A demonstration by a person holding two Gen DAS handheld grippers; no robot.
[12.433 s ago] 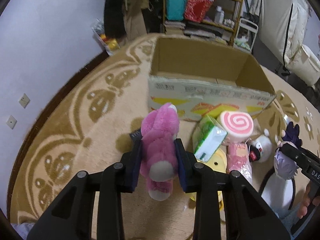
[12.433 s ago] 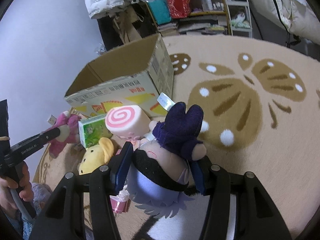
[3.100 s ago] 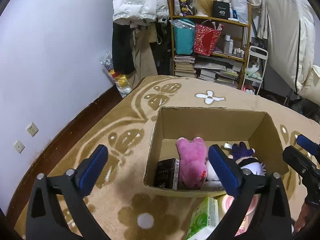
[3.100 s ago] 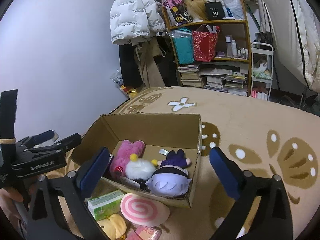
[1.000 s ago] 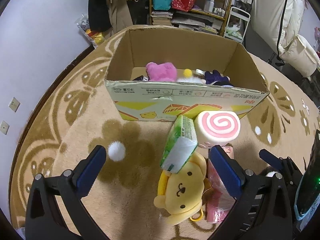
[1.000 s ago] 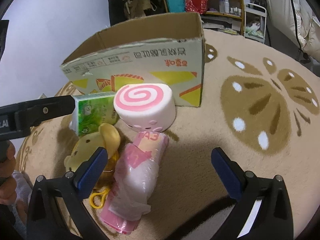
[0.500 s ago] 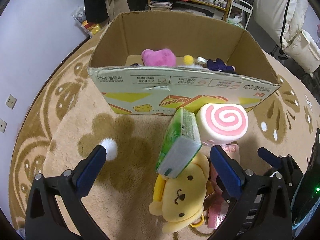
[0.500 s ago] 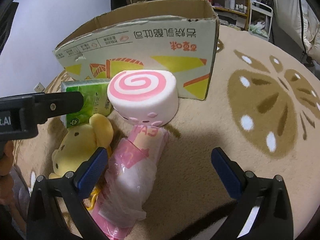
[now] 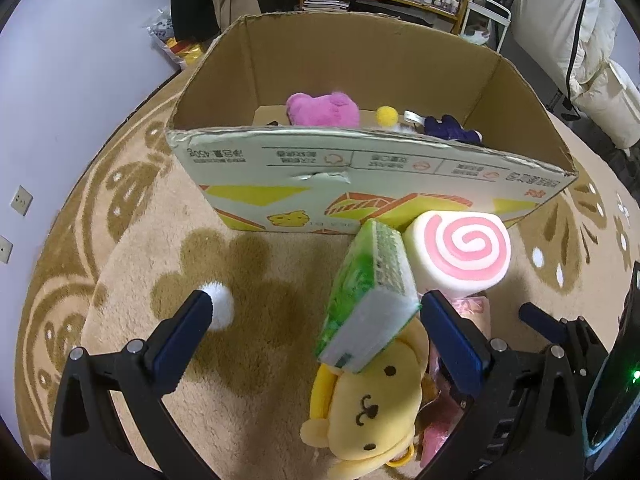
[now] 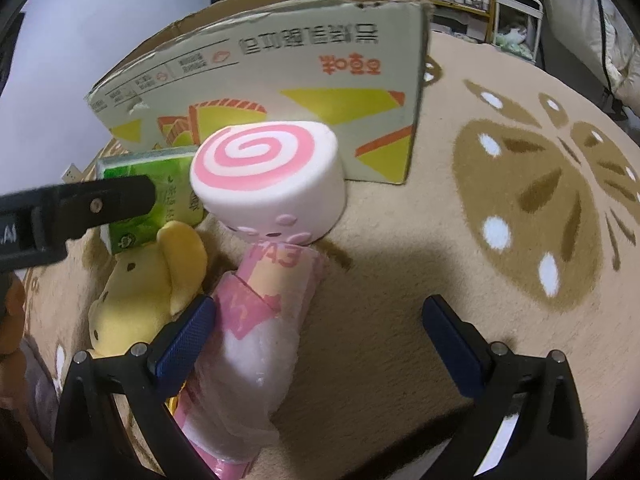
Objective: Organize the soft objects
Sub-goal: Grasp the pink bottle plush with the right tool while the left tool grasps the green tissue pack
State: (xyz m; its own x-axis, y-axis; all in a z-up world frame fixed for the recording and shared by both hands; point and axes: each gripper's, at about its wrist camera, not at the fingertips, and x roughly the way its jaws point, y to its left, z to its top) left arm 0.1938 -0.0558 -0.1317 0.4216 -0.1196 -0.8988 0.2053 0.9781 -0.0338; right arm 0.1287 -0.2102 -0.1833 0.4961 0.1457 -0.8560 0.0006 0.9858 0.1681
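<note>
**Both jaws wide and empty over the last heap of soft things**

The jaws of both grippers stand spread apart, holding nothing. The left gripper hangs low over the rug with the green tissue pack and the yellow plush lying between its pads, the right-hand pad close beside the pack; that framing suggests one of the two is its next pick. The right gripper straddles the pink wrapped roll, whose side lies close by the left-hand pad, with bare rug under the rest of the gap, so it looks to need a shift left before closing.

The remaining things sit bunched just in front of the cardboard box. The tissue pack leans tilted on the yellow plush's head and against the pink swirl cushion, which seems to press on the box's front wall. Taking the plush first would likely tip the pack over.

Inside the box, a magenta plush, a yellow pompom and a dark purple toy already lie near the far side, so the sorting looks partly done. A white fluffy ball rests alone on the rug, touching or just behind the left gripper's left-hand pad.
</note>
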